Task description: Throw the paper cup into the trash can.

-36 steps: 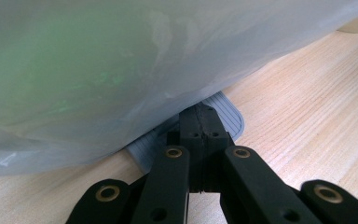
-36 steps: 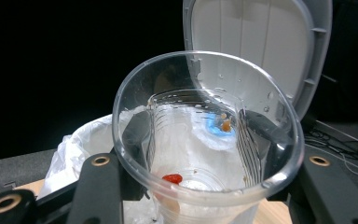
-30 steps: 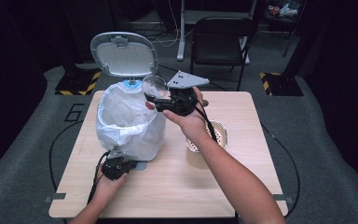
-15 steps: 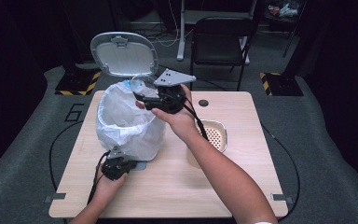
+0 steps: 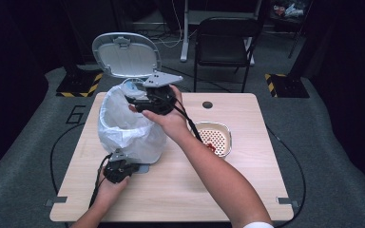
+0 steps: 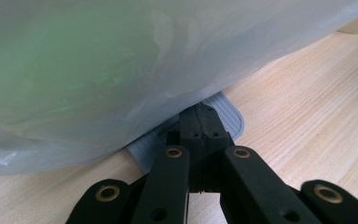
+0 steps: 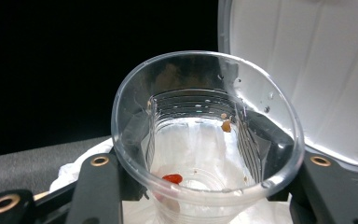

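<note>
A white-lined pedal bin (image 5: pixel 128 130) stands at the table's left with its grey lid (image 5: pixel 126 54) raised. My right gripper (image 5: pixel 138 100) is shut on a clear plastic cup (image 5: pixel 134 88), which it holds tipped above the bag's mouth. In the right gripper view the cup (image 7: pixel 205 140) sits between the two black jaws of the right gripper (image 7: pixel 207 191); a red scrap and some crumbs cling inside it, with the lid (image 7: pixel 307 70) behind. My left gripper (image 5: pixel 139 167) is shut, and its tips (image 6: pixel 200 114) rest on the grey ribbed pedal (image 6: pixel 226 114) under the bag (image 6: pixel 121 60).
A pale tray (image 5: pixel 212 125) with red bits in it lies right of the bin, under my right forearm. A black chair (image 5: pixel 225 42) stands beyond the table's far edge. Bare wood (image 5: pixel 195 185) stretches along the front and right of the table (image 5: pixel 261 190).
My right gripper has carried the cup leftward from above the tray side to over the bin's open bag. The left gripper has stayed on the pedal.
</note>
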Motion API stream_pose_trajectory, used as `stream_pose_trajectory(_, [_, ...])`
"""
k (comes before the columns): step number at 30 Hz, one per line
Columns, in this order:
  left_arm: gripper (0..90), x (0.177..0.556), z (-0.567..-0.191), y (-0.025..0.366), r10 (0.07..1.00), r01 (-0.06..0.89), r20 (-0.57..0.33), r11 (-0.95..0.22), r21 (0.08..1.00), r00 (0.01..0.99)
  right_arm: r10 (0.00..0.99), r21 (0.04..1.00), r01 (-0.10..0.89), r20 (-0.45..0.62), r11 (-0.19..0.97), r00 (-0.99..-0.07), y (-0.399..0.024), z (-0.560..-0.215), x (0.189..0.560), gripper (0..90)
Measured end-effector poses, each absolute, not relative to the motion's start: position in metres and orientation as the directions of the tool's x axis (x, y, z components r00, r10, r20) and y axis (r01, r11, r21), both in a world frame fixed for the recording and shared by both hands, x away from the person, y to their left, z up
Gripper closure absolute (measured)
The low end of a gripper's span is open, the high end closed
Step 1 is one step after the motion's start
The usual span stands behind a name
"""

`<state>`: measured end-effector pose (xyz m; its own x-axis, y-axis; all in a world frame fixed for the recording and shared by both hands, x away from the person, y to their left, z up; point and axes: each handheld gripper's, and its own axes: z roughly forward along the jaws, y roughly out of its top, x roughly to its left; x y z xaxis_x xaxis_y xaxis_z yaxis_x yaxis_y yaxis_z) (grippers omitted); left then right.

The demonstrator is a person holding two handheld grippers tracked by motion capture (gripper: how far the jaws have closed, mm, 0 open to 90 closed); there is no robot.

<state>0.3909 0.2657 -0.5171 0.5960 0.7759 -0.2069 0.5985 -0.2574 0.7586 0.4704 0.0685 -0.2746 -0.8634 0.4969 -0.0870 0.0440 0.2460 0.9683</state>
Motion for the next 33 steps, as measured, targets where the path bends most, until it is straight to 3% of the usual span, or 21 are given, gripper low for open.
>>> stream_pose_trajectory(9, [90.0,0.391,-0.517,0.266,0.776,0.599,-0.207,-0.257,0.759,0.595,0.48,0.956,0.066,-0.084,0.287,-0.873,0.09,-0.284,0.475,42.3])
stream_pose_trajectory(14, [90.0,0.391,-0.517,0.266,0.774,0.599,-0.207,-0.26,0.757,0.598,0.49,0.934,0.118,-0.068,0.337,-0.869,0.097,-0.29,0.478,21.0])
stream_pose_trajectory(17, [90.0,0.391,-0.517,0.266,0.775,0.598,-0.208,-0.257,0.759,0.597,0.503,0.934,0.113,-0.078,0.339,-0.861,0.098,-0.291,0.478,15.0])
stream_pose_trajectory(23, [90.0,0.391,-0.517,0.266,0.774,0.598,-0.207,-0.259,0.758,0.598,0.503,0.923,0.101,-0.109,0.371,-0.857,0.1,-0.289,0.475,10.7])
stream_pose_trajectory(33, [90.0,0.392,-0.517,0.266,0.773,0.602,-0.215,-0.254,0.757,0.596,0.524,0.935,0.089,-0.113,0.345,-0.844,0.079,-0.279,0.462,13.6])
